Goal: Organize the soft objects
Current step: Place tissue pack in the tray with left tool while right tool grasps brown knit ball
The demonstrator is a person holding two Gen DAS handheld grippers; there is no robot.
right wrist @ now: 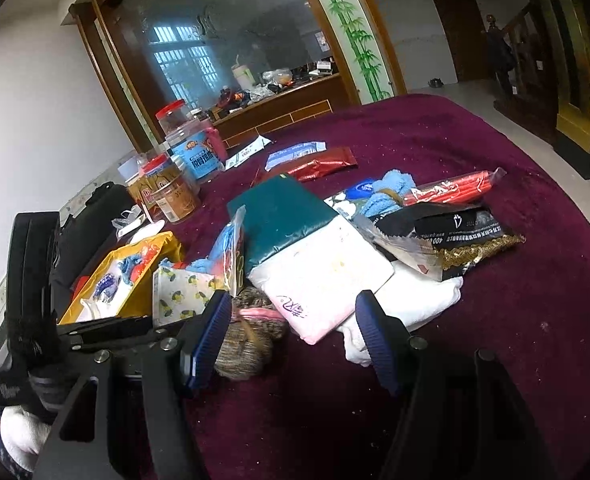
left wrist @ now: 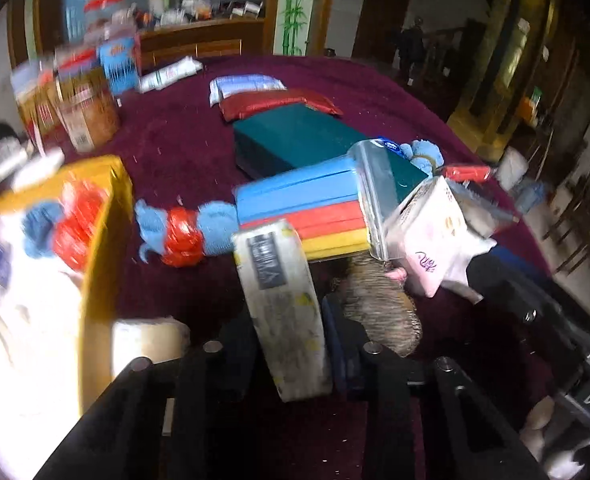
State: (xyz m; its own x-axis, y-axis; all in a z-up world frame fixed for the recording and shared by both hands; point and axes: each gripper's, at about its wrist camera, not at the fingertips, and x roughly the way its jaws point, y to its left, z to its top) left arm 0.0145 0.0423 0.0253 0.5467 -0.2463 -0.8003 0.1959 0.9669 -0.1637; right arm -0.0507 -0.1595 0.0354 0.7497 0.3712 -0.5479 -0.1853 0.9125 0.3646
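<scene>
Left tongs (left wrist: 295,320) clamped around lemon-print tissue pack (left wrist: 283,300)

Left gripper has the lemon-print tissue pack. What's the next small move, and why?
Probably lift the lemon-print tissue pack clear and carry it left to the yellow box: the left gripper is shut on it, and that box already holds soft items.

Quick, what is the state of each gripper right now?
Left gripper: closed on the lemon-print tissue pack.
Right gripper: open, holding nothing.
</scene>
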